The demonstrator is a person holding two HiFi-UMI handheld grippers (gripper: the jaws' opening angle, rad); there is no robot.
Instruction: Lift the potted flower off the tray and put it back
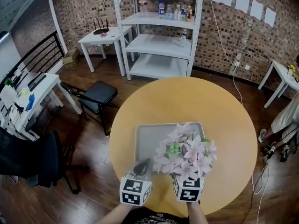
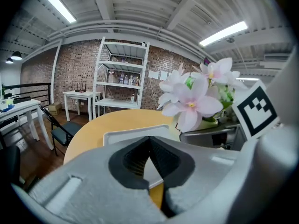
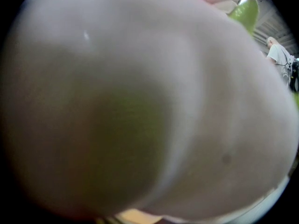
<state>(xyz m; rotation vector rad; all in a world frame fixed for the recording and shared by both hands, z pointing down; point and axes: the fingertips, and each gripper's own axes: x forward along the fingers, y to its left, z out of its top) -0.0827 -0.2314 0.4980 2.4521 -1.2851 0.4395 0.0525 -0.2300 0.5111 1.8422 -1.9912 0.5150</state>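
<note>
The potted flower, pink blooms with green leaves, hangs over the front right corner of the grey tray on the round yellow table. My right gripper sits right beneath the blooms, which hide its jaws. In the right gripper view the pot's pale wall fills nearly everything, so it appears shut on the pot. My left gripper rests at the tray's front edge, left of the flower. Its jaws meet at the tips, with nothing between them. The flower shows at its right.
A white shelf unit with bottles stands behind the table, next to a small white table. A black folding chair and an office chair are at the left. A person is at the right edge.
</note>
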